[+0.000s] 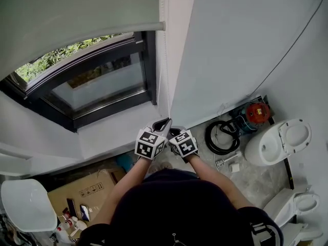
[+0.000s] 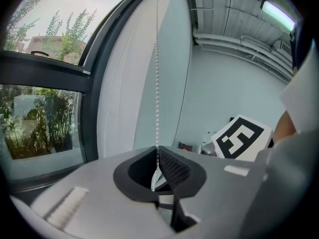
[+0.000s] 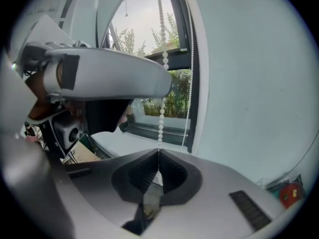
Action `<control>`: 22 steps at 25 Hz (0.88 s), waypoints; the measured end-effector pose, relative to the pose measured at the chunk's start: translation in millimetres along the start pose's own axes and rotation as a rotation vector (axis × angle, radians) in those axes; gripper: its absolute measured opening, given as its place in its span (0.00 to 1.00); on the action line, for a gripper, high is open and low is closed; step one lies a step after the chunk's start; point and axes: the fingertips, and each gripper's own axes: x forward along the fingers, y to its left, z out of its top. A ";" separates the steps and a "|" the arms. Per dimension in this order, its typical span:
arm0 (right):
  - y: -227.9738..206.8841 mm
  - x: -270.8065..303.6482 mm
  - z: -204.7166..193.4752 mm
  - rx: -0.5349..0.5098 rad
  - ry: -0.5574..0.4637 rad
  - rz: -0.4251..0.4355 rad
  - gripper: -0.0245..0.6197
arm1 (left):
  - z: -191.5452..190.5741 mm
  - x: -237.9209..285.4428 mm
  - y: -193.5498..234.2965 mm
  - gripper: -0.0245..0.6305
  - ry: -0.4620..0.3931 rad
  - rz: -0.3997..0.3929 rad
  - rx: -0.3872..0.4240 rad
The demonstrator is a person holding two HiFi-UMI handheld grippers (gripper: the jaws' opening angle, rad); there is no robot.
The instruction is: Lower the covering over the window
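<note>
— How do the two grippers stand?

— The left gripper (image 2: 157, 152) has its jaws pinched onto the white bead cord (image 2: 157, 78), which runs straight up from the tips. The right gripper (image 3: 158, 154) is fully closed as well, with a strand of beads going in between its tips. Whether both hold one strand cannot be told.

— Are they close together?

— Side by side, almost touching in the head view, with the left one a little higher up the cord.

— And the blind?

— The blind (image 1: 72, 12) hangs partway down. Its bottom bar crosses the top of the window (image 1: 97, 83), and the glass under it is uncovered, with green trees (image 1: 56, 58) outside. The cord drops along the right edge of the dark frame, next to the pale wall (image 1: 230, 50).

— What lies around them?

— A white sill (image 1: 118, 129) sits under the window. On the floor to the right stand a white toilet (image 1: 271, 145), a coil of black hose (image 1: 210, 137) and a red machine (image 1: 258, 113) just beside it. To the left is a cardboard box (image 1: 84, 191).
</note>
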 end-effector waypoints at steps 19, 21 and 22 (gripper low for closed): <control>-14.1 -22.0 -47.0 0.008 0.061 0.058 0.19 | -0.4 -5.0 21.2 0.07 -0.038 0.085 0.004; -17.2 -35.7 -28.3 0.026 -0.016 0.065 0.21 | -1.4 -8.2 26.5 0.07 -0.046 0.099 -0.006; -20.2 -43.9 -14.3 0.035 -0.066 0.060 0.21 | -1.8 -9.1 27.8 0.07 -0.046 0.103 -0.006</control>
